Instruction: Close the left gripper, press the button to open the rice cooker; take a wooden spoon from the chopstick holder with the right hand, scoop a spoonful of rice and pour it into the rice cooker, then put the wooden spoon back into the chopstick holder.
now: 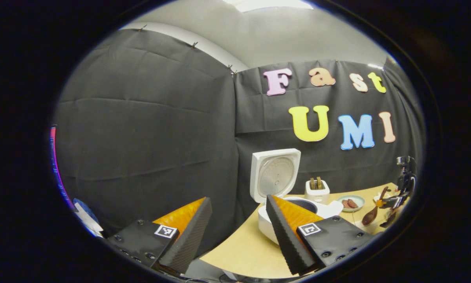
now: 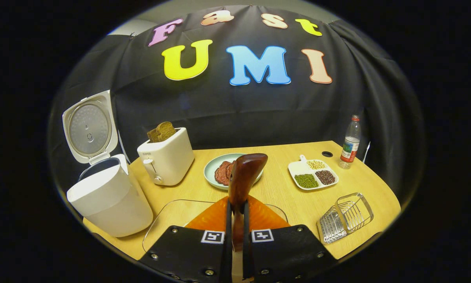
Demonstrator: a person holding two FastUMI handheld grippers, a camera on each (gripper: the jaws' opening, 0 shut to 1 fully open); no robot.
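Right tongs [image 2: 235, 230] sit nearest in the right gripper view, fingers pressed onto the handle of the wooden spoon [image 2: 243, 179], which stands upright between them, its far end rising in front of a pale green plate [image 2: 213, 167] carrying dark slices. Under the tongs lies a clear glass dish [image 2: 168, 214] on the worktop [image 2: 274, 188]. Rice cooker [image 2: 107, 198] stands at left, lid [image 2: 89, 127] swung up and back, inner pot open. Beside it a white toaster [image 2: 166, 159] with brown bread in the slots. To the right, a white divided tray [image 2: 312, 175] of green, dark and pale grains; a plastic bottle [image 2: 350, 143] near the far edge; a wire holder [image 2: 345, 218] lying on its side at the near right. Left gripper view: left tongs [image 1: 237, 226] spread wide, gripping nothing, raised near the worktop's edge and pointed toward the open rice cooker; the other gripper shows far right, with the spoon.
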